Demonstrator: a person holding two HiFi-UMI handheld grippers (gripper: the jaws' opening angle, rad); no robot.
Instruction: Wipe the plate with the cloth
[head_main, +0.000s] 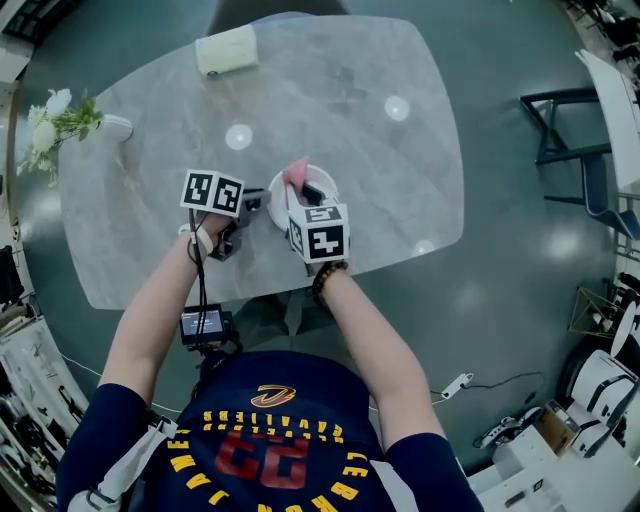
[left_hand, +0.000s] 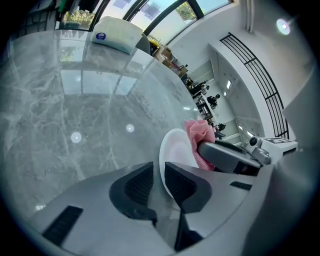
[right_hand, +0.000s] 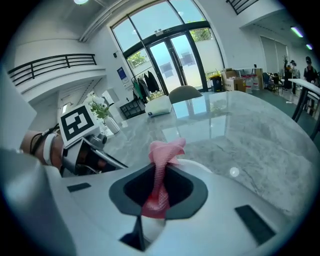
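An open, lab-like hall. It has tall glass doors (right_hand: 172, 52) and a railed balcony (right_hand: 52, 62). Equipment (head_main: 600, 385) crowds the floor (head_main: 500, 290) edges.

- Table (head_main: 400, 180): 1
- Plate (head_main: 279, 208): 1
- Pink cloth (head_main: 296, 173): 1
- Left gripper (head_main: 257, 201) and right gripper (head_main: 312, 192): 2 in all
- Tissue pack (head_main: 227, 49): 1, far side
- Flower vase (head_main: 60, 120): 1, left edge

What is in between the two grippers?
The white plate, seen in the head view. The left gripper pinches its rim, and the right gripper holds the pink cloth against it.
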